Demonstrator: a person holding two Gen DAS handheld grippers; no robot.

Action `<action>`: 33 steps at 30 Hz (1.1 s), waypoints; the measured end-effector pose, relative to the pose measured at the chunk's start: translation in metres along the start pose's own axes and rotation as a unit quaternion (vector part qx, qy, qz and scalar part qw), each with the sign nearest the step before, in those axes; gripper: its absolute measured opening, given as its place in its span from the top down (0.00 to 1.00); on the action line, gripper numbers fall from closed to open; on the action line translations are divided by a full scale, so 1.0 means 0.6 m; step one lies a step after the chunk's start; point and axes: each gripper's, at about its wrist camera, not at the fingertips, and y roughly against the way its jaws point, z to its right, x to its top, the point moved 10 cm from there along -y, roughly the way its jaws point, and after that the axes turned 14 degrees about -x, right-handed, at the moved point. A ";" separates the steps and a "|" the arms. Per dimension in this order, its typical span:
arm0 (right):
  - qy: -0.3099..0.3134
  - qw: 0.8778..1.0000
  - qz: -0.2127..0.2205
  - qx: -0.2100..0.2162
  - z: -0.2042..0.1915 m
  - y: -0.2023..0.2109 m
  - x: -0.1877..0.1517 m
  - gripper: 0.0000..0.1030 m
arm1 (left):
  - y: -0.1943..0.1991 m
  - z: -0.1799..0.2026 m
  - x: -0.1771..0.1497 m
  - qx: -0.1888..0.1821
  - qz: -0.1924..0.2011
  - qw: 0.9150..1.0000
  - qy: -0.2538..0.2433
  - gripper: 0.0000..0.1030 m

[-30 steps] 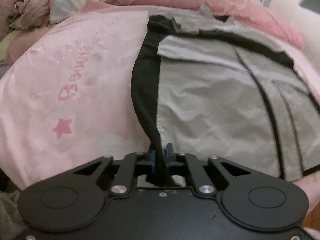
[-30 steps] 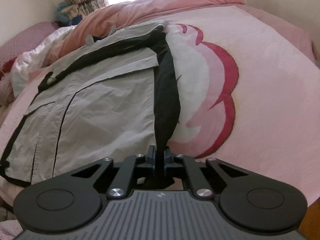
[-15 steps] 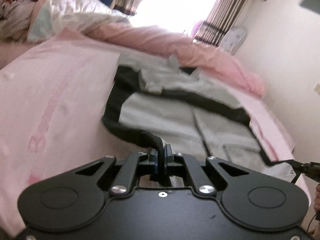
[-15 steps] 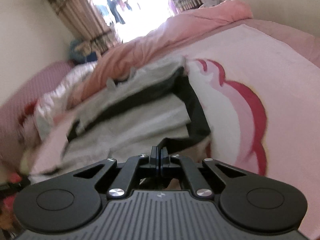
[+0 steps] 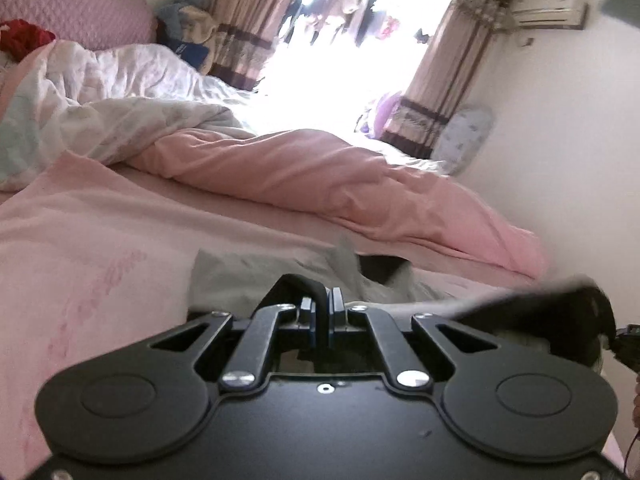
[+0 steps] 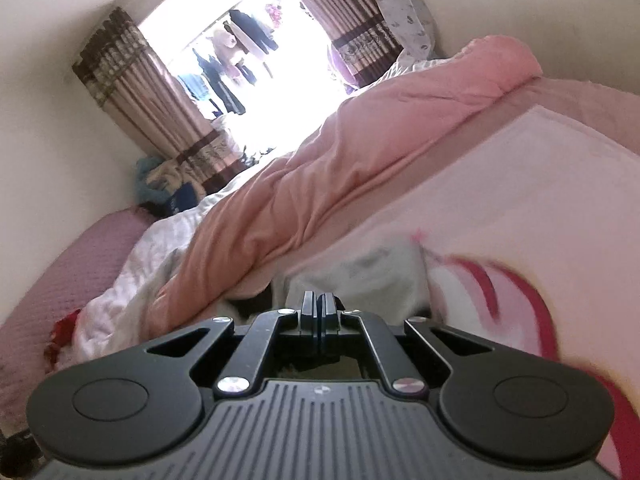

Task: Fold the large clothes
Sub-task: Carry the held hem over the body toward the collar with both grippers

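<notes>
A grey garment with black trim (image 5: 240, 276) lies on the pink bed sheet (image 5: 80, 240). My left gripper (image 5: 320, 306) is shut on a fold of its black hem (image 5: 304, 284), held just above the grey cloth near the collar end. At the right edge of that view, more black hem (image 5: 560, 304) stretches to the tip of my right gripper (image 5: 624, 336). In the right wrist view my right gripper (image 6: 319, 304) has its fingers pressed together, with a sliver of black cloth beside them. The blurred grey garment (image 6: 380, 276) lies just ahead; most of it is hidden under the grippers.
A bunched pink duvet (image 5: 320, 176) runs across the bed just beyond the garment. A white quilt (image 5: 120, 92) is heaped at the far left by a pink headboard (image 5: 72, 4). A bright window with curtains (image 5: 240, 24) lies behind. A wall (image 5: 560, 140) borders the bed's right side.
Both grippers rose and carried the black hem forward over the grey garment toward its collar end. The views tipped up from the bed to the window, and most of the garment dropped out of sight.
</notes>
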 end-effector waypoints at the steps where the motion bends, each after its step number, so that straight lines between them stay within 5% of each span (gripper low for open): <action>1: -0.002 1.000 -0.001 -0.004 -0.005 -0.035 0.012 0.99 | -0.038 -0.024 0.013 0.006 -0.008 1.000 0.006 0.97; 6: 0.013 0.998 -0.018 -0.054 -0.013 -0.213 0.022 0.98 | -0.200 -0.139 0.021 0.053 -0.048 0.997 0.030 0.84; 9: 0.049 0.992 -0.014 -0.113 0.002 -0.294 0.001 0.78 | -0.255 -0.198 0.012 0.108 -0.059 0.992 0.007 0.44; 11: 0.052 0.991 -0.021 -0.124 0.014 -0.311 -0.009 0.76 | -0.250 -0.212 0.017 0.117 -0.054 0.992 0.000 0.39; 13: 0.063 0.995 -0.015 -0.082 0.013 -0.296 -0.017 0.66 | -0.235 -0.206 0.030 0.097 -0.044 0.994 -0.023 0.38; 20: 0.147 0.987 -0.012 -0.063 0.007 -0.274 -0.033 0.50 | -0.221 -0.174 0.009 0.071 -0.064 0.989 -0.117 0.36; 30: 0.146 0.986 -0.049 -0.070 0.007 -0.333 -0.045 0.50 | -0.288 -0.183 -0.025 0.043 -0.107 0.985 -0.129 0.37; 33: 0.154 0.984 -0.046 -0.077 0.001 -0.340 -0.047 0.71 | -0.305 -0.180 -0.026 0.045 -0.110 0.987 -0.108 0.62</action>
